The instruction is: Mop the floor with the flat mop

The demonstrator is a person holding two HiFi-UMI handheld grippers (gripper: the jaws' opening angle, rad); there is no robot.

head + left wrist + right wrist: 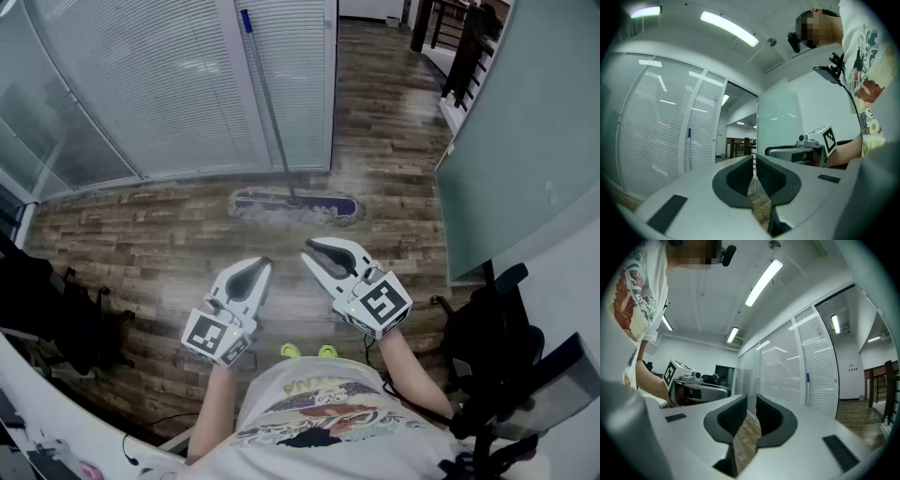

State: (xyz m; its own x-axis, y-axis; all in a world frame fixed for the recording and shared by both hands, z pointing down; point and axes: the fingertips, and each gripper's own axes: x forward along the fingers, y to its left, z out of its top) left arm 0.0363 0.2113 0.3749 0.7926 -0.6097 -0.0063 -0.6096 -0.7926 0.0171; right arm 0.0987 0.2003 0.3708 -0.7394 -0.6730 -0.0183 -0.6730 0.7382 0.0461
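Observation:
The flat mop stands against the glass wall with white blinds; its purple head with a white fringe [295, 206] lies flat on the wooden floor, and its grey handle [270, 103] with a blue top leans up the wall. Both grippers hover level in front of my body, short of the mop head and apart from it. My left gripper [262, 264] is shut and empty, and so is my right gripper [309, 246]. The left gripper view shows shut jaws [753, 173] and the mop handle [689, 150] far off. The right gripper view shows the same: closed jaws [749, 416] and the distant handle [806, 392].
A frosted glass partition [506, 141] stands at the right, with a black office chair [492, 328] below it. More dark chairs and bags [47, 309] sit at the left. Dark furniture [459, 37] is at the far end of the wooden floor [141, 234].

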